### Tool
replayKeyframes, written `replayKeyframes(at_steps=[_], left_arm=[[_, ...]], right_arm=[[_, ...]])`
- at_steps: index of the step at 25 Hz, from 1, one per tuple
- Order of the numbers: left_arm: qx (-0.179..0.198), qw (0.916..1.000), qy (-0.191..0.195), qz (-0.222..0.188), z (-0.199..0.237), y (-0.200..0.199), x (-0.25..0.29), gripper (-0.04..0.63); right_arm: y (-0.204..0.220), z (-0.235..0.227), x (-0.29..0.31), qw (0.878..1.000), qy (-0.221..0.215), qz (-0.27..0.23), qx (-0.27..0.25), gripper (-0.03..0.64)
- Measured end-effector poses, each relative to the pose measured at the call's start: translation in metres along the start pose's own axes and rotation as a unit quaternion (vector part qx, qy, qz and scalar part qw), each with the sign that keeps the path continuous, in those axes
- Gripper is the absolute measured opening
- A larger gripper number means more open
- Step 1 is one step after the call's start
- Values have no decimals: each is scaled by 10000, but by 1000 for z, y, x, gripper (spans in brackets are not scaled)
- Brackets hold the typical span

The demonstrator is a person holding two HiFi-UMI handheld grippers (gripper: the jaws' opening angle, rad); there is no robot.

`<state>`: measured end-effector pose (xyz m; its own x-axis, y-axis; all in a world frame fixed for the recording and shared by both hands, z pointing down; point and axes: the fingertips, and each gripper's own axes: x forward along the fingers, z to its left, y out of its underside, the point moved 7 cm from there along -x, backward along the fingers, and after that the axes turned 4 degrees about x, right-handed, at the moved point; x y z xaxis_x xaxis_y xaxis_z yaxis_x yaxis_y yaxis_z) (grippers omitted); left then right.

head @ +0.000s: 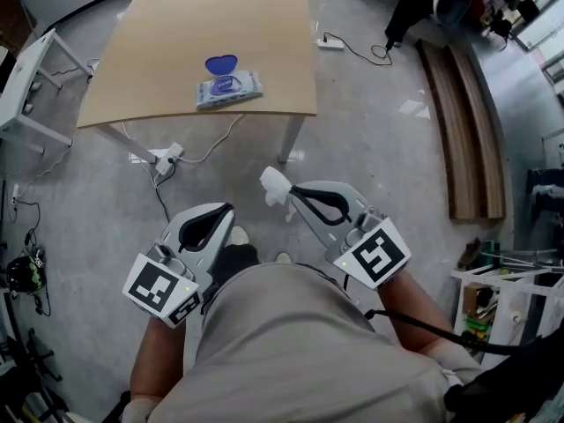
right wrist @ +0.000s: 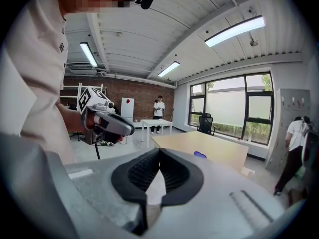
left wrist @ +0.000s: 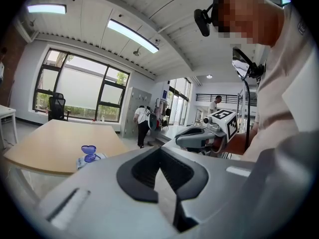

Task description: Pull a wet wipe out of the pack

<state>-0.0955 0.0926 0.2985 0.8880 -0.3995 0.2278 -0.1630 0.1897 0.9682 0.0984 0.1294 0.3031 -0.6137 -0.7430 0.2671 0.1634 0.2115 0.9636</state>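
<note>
Wipe: white wet wipe [head: 276, 186] bunched at the tips of the right gripper [head: 290, 193] — off the table [head: 176, 25], over the floor short of its near edge.
Right gripper: jaws clamped on the wipe.
Left gripper [head: 231, 209]: jaws closed together, empty — held beside the right.
Pack [head: 231, 90]: near the table's near edge, blue lid [head: 220, 63] flipped open.

Light wooden table [head: 176, 51], wipe pack [head: 229, 89] lid open, near its front edge

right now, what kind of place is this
Probably an open office or lab workspace: a wooden table, big windows with an office chair beside them, and ceiling strip lights.
</note>
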Motion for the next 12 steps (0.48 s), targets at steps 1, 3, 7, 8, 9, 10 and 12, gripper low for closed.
replayKeyframes(at_steps=[1,3,7,8,9,10,12], left_arm=[[-10,10000,-4,12,-14,1,1,3],[-58,10000,-24,56,-38,3,1,3],[-110,9997,-95,218,-73,9,-5,3],[-101,9996,-96,262,-79,9,-7,3],[-80,9995,-82,302,-84,9,-8,3],[-50,9994,-59,332,-89,8,-9,3],[18,9993,-3,366,-94,5,-10,3]], right_arm=[[4,2,-13,10000,-7,-2,28,3],[11,8,-34,10000,-33,-11,77,3],[24,19,-68,9997,-86,-31,215,3],[25,22,-75,9996,-93,-47,262,3],[26,24,-80,9995,-92,-59,300,3],[27,26,-85,9994,-85,-68,330,4],[28,31,-90,9993,-59,-94,368,3]])
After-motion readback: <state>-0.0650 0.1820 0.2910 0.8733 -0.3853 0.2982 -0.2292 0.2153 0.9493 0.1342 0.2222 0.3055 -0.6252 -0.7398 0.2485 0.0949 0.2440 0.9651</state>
